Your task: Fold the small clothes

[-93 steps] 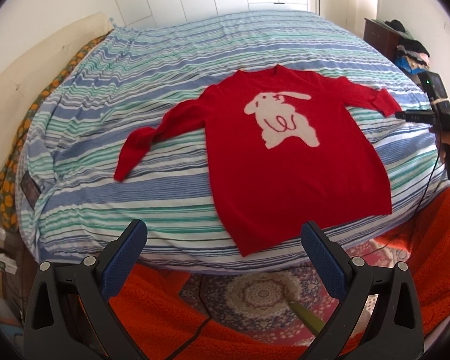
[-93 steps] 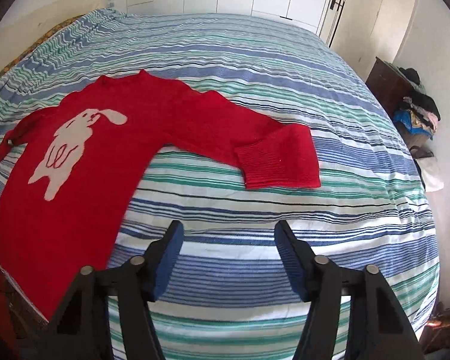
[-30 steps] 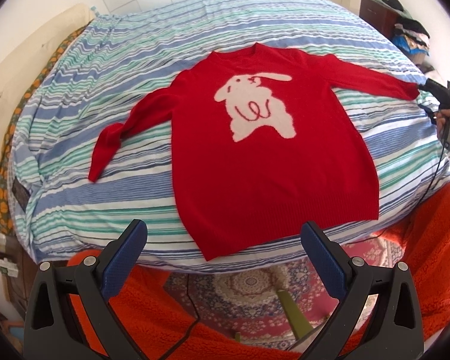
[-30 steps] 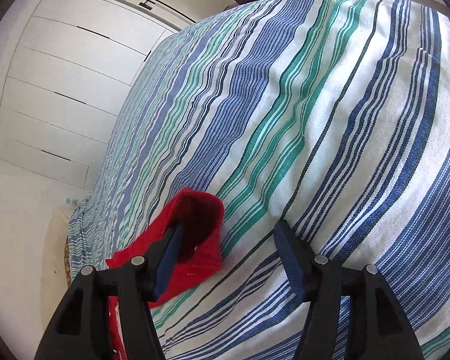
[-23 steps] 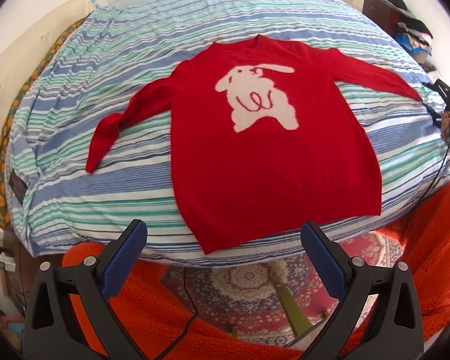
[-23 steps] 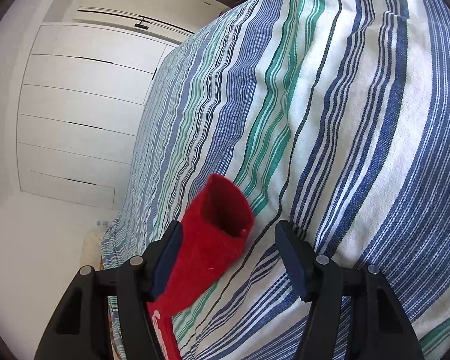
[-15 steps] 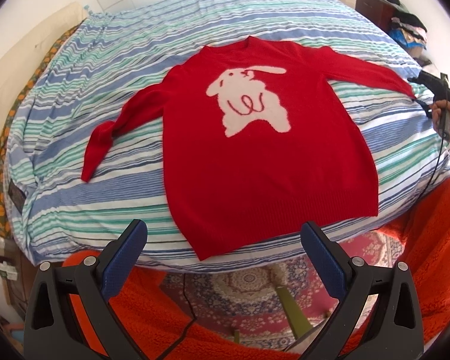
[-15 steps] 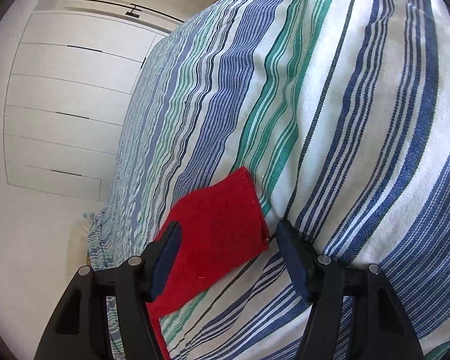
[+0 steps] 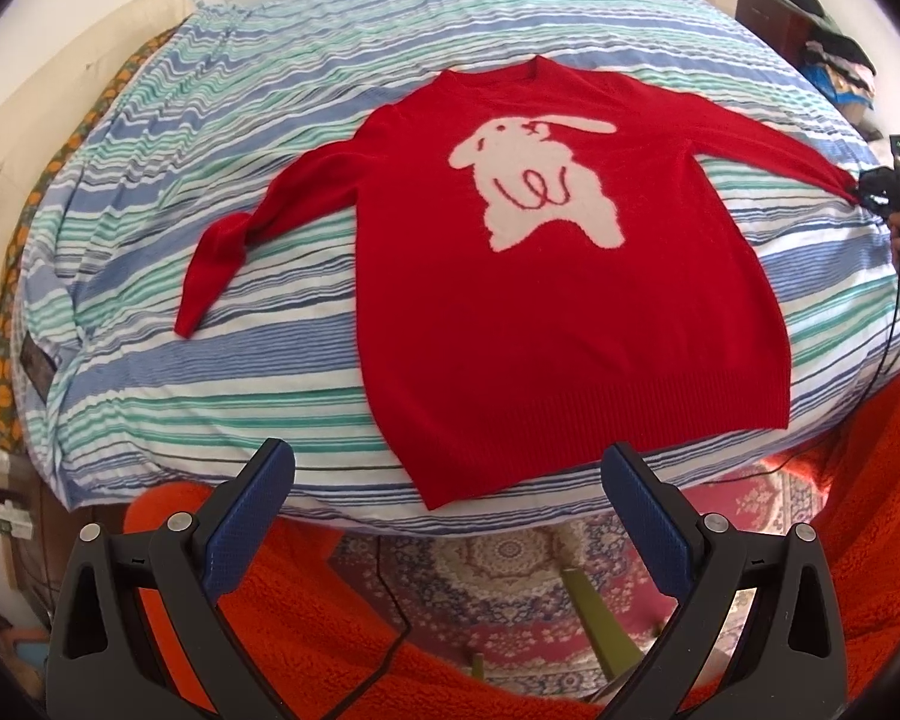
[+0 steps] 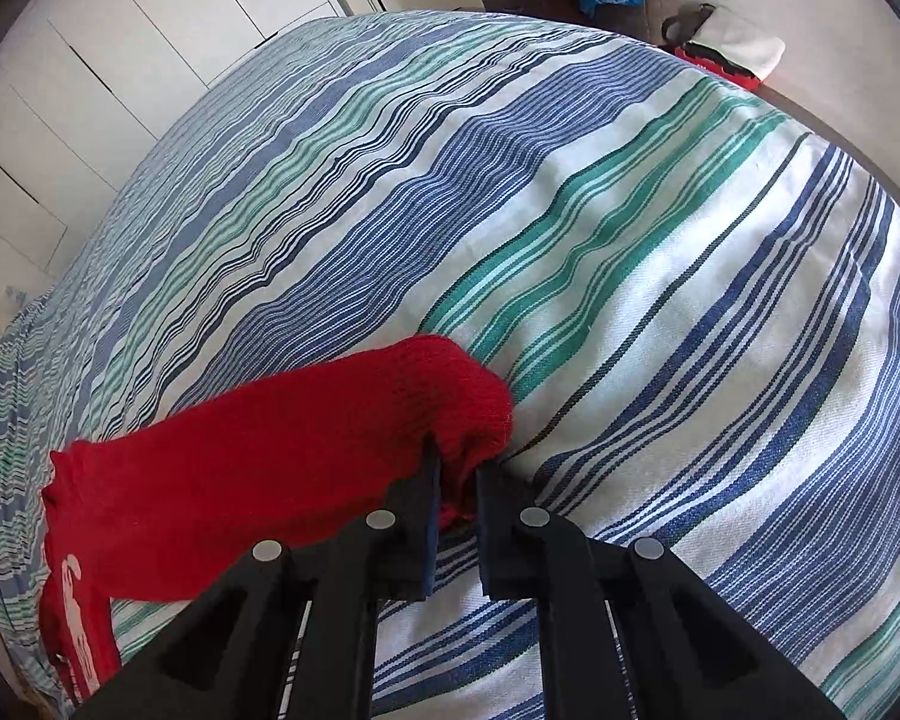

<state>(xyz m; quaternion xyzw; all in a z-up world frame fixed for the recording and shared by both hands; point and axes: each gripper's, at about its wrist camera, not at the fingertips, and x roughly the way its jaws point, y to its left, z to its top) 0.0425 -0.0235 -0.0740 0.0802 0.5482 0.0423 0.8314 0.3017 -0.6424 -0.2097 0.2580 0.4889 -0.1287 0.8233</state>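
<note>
No brand, label or legible writing can be made out on anything in view; the only marking on the red sweater (image 9: 570,312) is a white rabbit motif (image 9: 540,192) with a red scribble on its body.

The sweater is laid front-up on the striped bedspread (image 9: 210,138), its hem at the near edge of the bed and its collar pointing away. One sleeve (image 9: 252,234) is bent and rests on the stripes at the left of the left-wrist view; the other sleeve (image 10: 282,456) is stretched out toward the bed's right side. Its cuff (image 10: 474,414) is pinched between the jaws of the right claw (image 10: 456,492), which are clenched on the knit with only a narrow gap between them. The right claw is also seen at the far right of the left-wrist view (image 9: 870,192), at the sleeve's end.

The left claw (image 9: 450,480) is released, its blue-padded fingers (image 9: 246,516) spread wide and held off the bed, above an orange fleece (image 9: 306,618) and a patterned rug (image 9: 510,576).

Compared with half a second ago, the right claw's jaws, then spread with the cuff lying flat between them, have been closed onto the cuff. The left claw's wide opening is unchanged, and the sweater body has been left in much the same place on the bed.
</note>
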